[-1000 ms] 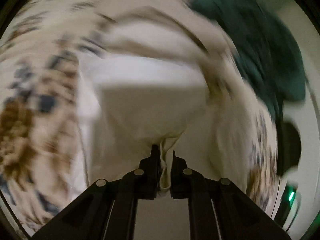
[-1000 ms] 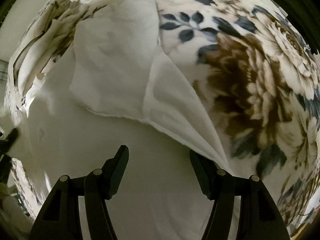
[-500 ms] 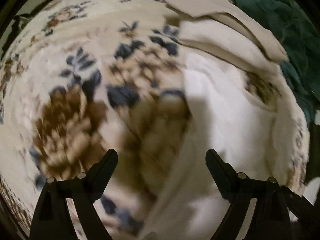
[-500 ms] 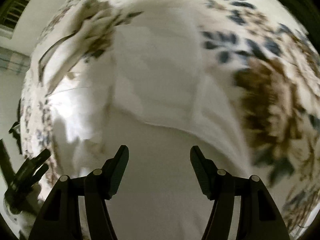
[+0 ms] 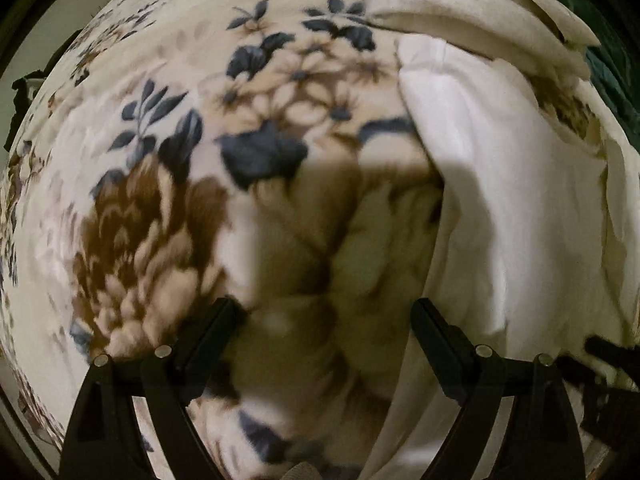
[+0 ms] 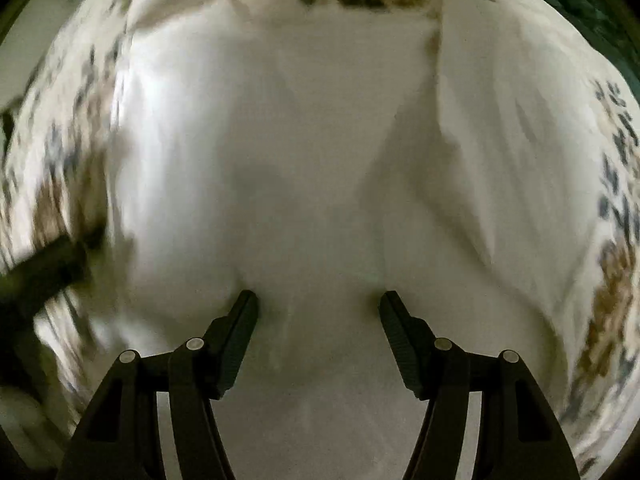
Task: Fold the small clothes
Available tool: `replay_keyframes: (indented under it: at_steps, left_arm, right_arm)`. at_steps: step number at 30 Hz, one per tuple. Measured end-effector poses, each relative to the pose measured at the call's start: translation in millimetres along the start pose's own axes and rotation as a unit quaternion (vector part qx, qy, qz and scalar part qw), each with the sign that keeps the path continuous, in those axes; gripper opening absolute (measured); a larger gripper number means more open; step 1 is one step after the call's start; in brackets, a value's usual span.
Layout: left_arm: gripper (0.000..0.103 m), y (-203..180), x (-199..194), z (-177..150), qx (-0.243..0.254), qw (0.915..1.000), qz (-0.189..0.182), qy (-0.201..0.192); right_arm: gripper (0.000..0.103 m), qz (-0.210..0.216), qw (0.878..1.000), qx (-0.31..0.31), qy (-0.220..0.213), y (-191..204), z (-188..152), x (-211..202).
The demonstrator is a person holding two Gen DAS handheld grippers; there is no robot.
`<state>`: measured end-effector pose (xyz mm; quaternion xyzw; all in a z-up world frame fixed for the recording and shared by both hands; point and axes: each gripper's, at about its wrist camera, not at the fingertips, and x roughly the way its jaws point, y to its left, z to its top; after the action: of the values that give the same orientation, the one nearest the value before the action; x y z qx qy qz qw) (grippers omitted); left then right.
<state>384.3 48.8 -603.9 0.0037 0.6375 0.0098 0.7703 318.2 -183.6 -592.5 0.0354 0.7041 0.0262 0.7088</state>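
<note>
The left hand-held gripper [image 5: 324, 320] points almost straight down with its jaws spread wide and nothing between them; under it lies only the floral blanket [image 5: 160, 184], brown blooms and dark blue leaves on cream. Just to its right begins the white garment [image 5: 500, 184], whose rumpled edge runs down past the right finger. Beyond that, at the top right, lies a cream fold of cloth [image 5: 460, 4], and a dark green fabric [image 5: 612, 68] shows at the rim.

The right hand-held gripper [image 6: 318, 308] also stands open, its jaws partly spread, straight above the white garment [image 6: 300, 140]. The cloth fills the middle of its view, with a long crease slanting up to the right. Both fingertips [image 6: 246, 304] seem to sit at or very near the cloth, though the blur makes contact hard to judge. The floral blanket [image 6: 616, 200] frames the garment on both sides.

The garment lies spread on the blanket, only loosely folded by the look of it. The risks, as I judge them:
- Closing the right jaws here could pinch one layer only, or a mid-panel pucker, and drag the fold askew.
- The left jaws sit over blanket, so a grab there would catch plush pile instead of the hem.
- The soft bedding gives, so pressing down may bunch the cloth.
</note>
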Motion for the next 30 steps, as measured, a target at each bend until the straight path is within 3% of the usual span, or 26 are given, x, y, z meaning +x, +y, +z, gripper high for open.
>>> replay_keyframes:
  at_steps: [5,9,14,18,21,25,28,30]
  left_arm:
    - [0.090,19.8,-23.4,-19.8,-0.011,0.9998,-0.002,-0.019]
    - [0.090,14.4,-71.8,-31.6,-0.015,0.9980,0.000,-0.061]
    - [0.090,-31.3,-125.3,-69.8,-0.020,0.9972,-0.019,-0.069]
    - [0.090,-102.9,-136.9,-101.0,-0.008,0.9990,-0.031,-0.031]
    - [0.090,-167.3,-138.5,-159.8,-0.001,0.9984,-0.051,0.026]
    - [0.090,-246.0,-128.7,-225.2,-0.001,0.9915,-0.083,0.101]
    - [0.090,-306.4,-117.7,-268.5,0.004,0.9861,-0.096,0.136]
    - [0.090,-334.7,-109.0,-286.4,0.018,0.9853,-0.090,0.144]
  right_arm:
    - [0.066,0.021,0.999,0.031,0.035,-43.4,-52.8,-28.6]
    - [0.066,0.068,0.994,0.089,0.011,-105.9,-86.0,-94.4]
    - [0.066,0.073,0.990,0.120,-0.002,-205.0,-129.9,-161.9]
    - [0.066,0.078,0.988,0.130,0.016,-283.7,-147.9,-185.0]
    - [0.066,0.074,0.989,0.125,0.039,-334.4,-158.4,-179.7]
    - [0.064,0.065,0.991,0.106,0.043,-379.6,-163.2,-185.1]
    - [0.044,0.061,0.994,0.087,0.029,-397.6,-146.8,-184.3]
    - [0.042,0.064,0.995,0.076,0.026,-398.5,-125.8,-173.8]
